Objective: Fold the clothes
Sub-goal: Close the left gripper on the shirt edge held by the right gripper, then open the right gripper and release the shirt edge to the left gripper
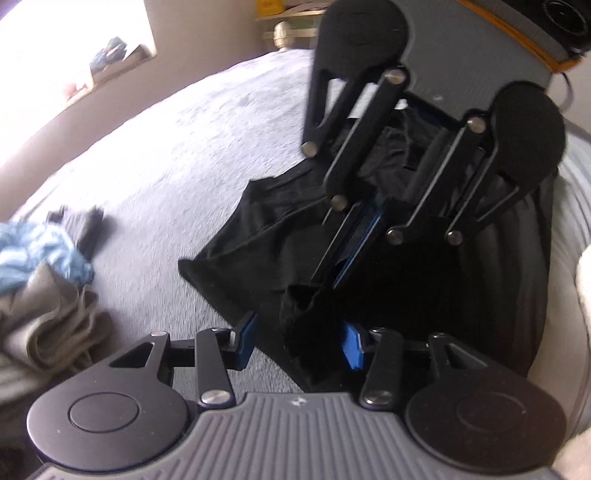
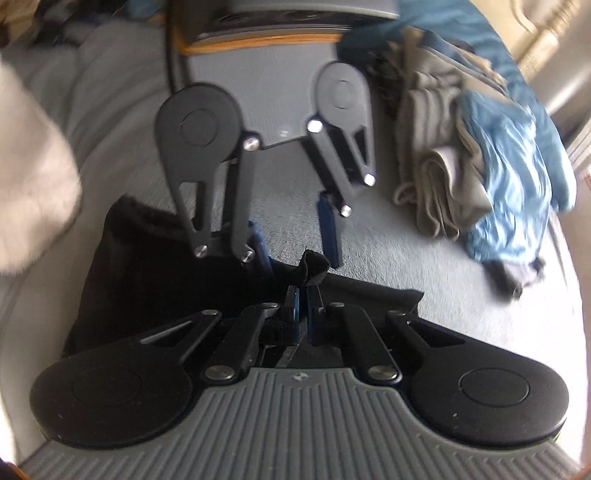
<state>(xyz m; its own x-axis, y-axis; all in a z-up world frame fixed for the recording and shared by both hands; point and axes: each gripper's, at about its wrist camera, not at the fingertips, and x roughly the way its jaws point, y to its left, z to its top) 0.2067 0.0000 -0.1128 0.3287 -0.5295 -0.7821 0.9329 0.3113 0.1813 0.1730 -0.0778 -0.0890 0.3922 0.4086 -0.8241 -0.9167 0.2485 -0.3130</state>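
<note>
A black garment [image 1: 258, 236] lies spread on the grey bed [image 1: 166, 177]. In the left wrist view my left gripper [image 1: 299, 343] is open, its blue pads [image 1: 245, 341] standing either side of a raised fold of the black cloth. My right gripper [image 1: 334, 280] reaches in from the opposite side. In the right wrist view my right gripper [image 2: 301, 302] is shut on a corner of the black garment [image 2: 147, 266], and a tuft of cloth sticks up past its tips. The left gripper [image 2: 295, 240] faces it, open, just beyond that tuft.
A pile of grey and blue clothes [image 1: 40, 288] sits on the bed to my left, seen as the clothes pile [image 2: 480, 166] in the right wrist view. Something white and fluffy [image 2: 29, 166] is at that view's left edge. A bright window [image 1: 74, 33] is beyond the bed.
</note>
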